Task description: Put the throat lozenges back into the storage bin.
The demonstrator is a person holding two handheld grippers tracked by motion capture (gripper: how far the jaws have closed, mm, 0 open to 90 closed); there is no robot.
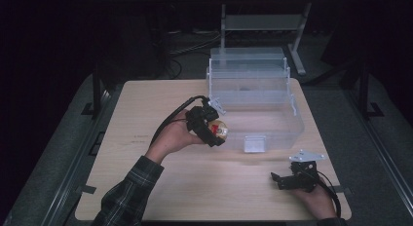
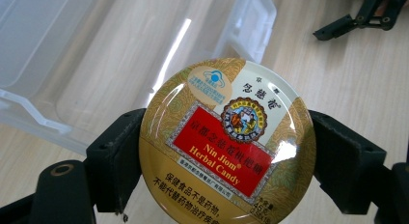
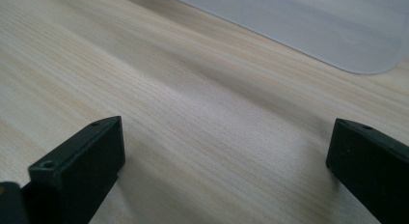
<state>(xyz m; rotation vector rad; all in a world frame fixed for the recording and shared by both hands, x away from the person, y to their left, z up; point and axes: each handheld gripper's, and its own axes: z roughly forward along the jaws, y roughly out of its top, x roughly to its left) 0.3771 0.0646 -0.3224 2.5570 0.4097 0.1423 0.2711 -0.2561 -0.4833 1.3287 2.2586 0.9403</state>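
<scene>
Two tongs are on the scene: the left tongs (image 1: 214,131) are clamped on a round candy tin (image 1: 217,129), one black jaw pressing on each side of its rim, and the right tongs (image 1: 280,179) are spread wide apart with bare wood between the jaws, low over the near right part of the table (image 1: 146,114). In the high view the tin is held above the table, just beside the front left wall of a clear plastic box (image 1: 272,121), which stands open at the far middle of the table with its lid raised behind it. A small latch tab sits on the front wall of the box, between the two tongs. In the left gripper view the tin (image 2: 226,139) covers much of the picture, and behind it the box (image 2: 96,55) and, far at the top right, the right tongs (image 2: 359,19) can be seen. The lower edge of the tin is cut off there, and the small print near it is too fine to read. Its red label reads "Nin Jiom Herbal Candy", with Chinese characters above and below. In the right gripper view a rounded pale corner of the box (image 3: 337,26) lies beyond the jaws, blurred. The surroundings of the table are dark and hard to make out.
</scene>
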